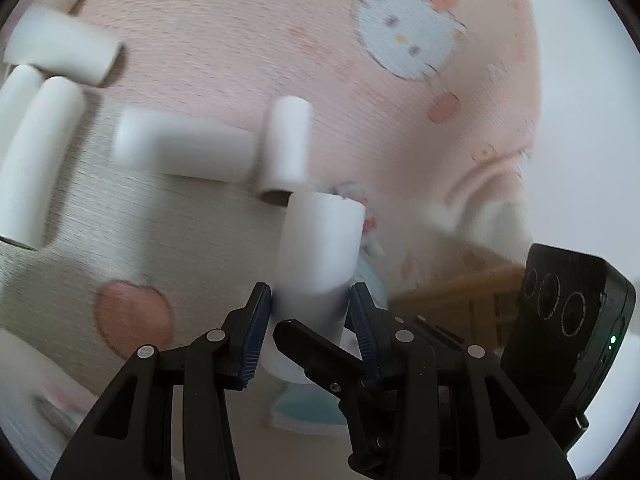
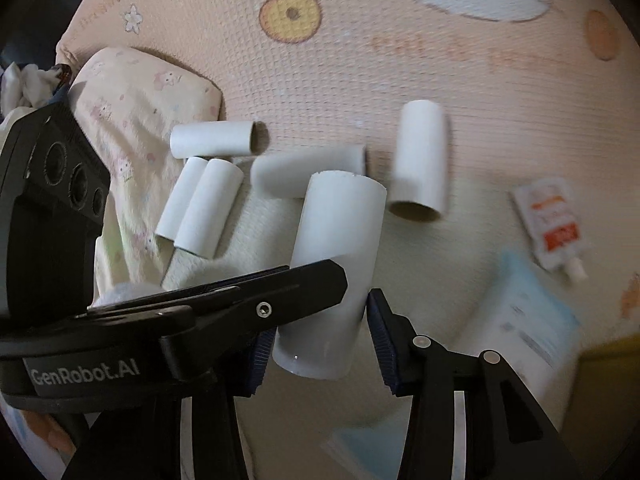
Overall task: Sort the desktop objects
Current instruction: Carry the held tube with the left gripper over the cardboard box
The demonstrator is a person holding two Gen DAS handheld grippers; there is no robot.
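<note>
White tube (image 1: pixel 320 248) sits between both sets of jaws, lifted off the mat (image 1: pixel 224 28). Left gripper (image 1: pixel 311 312) and right gripper (image 2: pixel 320 340) each clamp its near end. Long axis runs forward from the jaws, toward the loose tubes (image 2: pixel 216 140) ahead.

In the right wrist view, the right claw (image 2: pixel 320 348) and the left claw (image 2: pixel 316 276), which crosses in from the left, both grip one white cardboard tube (image 2: pixel 336 248). Beyond it, five more tubes (image 2: pixel 420 160) lie scattered on a pink cartoon-print mat (image 2: pixel 400 72). A small sachet (image 2: pixel 550 224) lies far right, a pillow (image 2: pixel 132 100) far left.
</note>
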